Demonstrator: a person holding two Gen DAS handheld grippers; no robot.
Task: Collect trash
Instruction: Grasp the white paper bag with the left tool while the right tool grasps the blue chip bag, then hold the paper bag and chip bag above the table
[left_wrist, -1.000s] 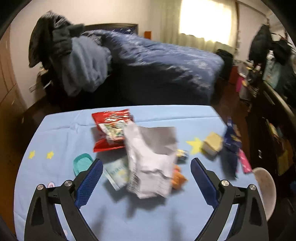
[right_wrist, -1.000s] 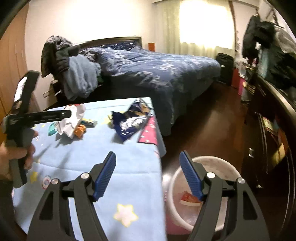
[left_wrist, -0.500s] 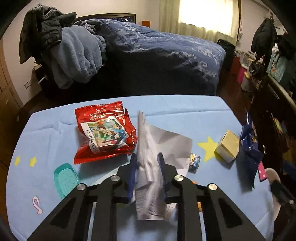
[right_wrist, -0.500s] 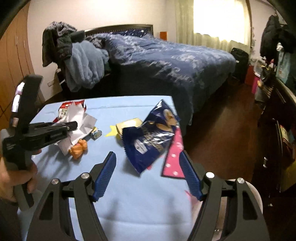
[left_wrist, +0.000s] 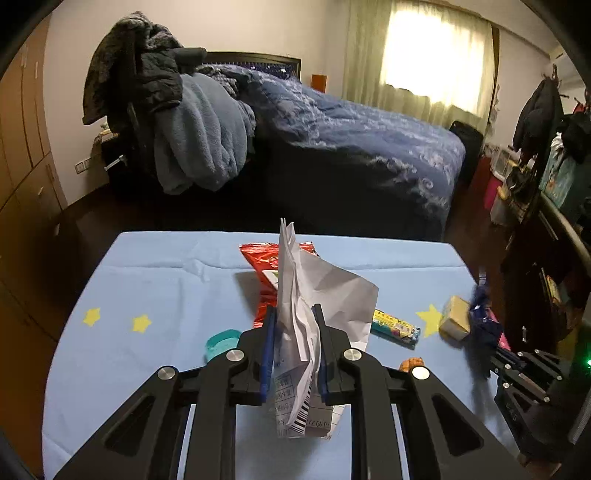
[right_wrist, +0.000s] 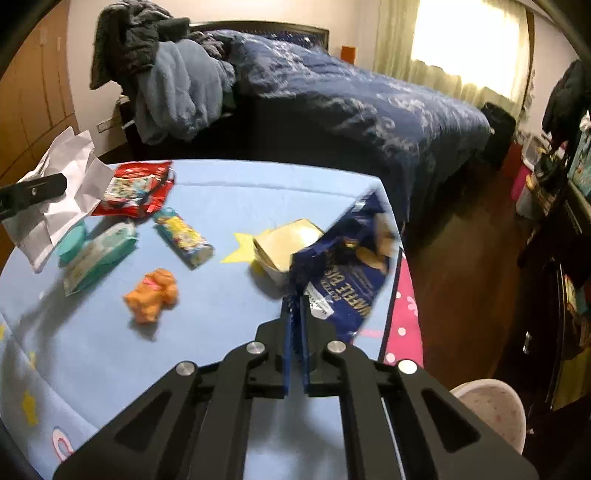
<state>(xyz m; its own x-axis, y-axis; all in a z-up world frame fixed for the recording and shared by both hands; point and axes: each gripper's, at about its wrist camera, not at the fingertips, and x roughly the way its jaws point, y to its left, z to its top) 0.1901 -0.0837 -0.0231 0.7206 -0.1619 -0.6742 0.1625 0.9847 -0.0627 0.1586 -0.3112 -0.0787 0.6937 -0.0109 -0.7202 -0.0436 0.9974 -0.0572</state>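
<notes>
With left gripper (left_wrist: 293, 332) clamped on the crumpled paper (left_wrist: 314, 295) and right gripper (right_wrist: 294, 314) pinching the blue snack bag (right_wrist: 347, 258) by its corner, carry both — grips firm — toward the bin (right_wrist: 491, 410) at 5 o'clock, clear of the table (right_wrist: 229, 184) edge.

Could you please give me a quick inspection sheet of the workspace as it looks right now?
Surface: table under a light blue star-print cloth.
Job's things: crumpled white paper; blue biscuit bag; red snack packet; pink-white bin on the floor at the table's right.
Clutter: orange toy, wipes pack, teal lid, yellow box, candy bar.
Grippers: left gripper clamps the paper; right gripper clamps the bag.
Cables: nothing seen.
Surroundings: bed, piled clothes.
</notes>
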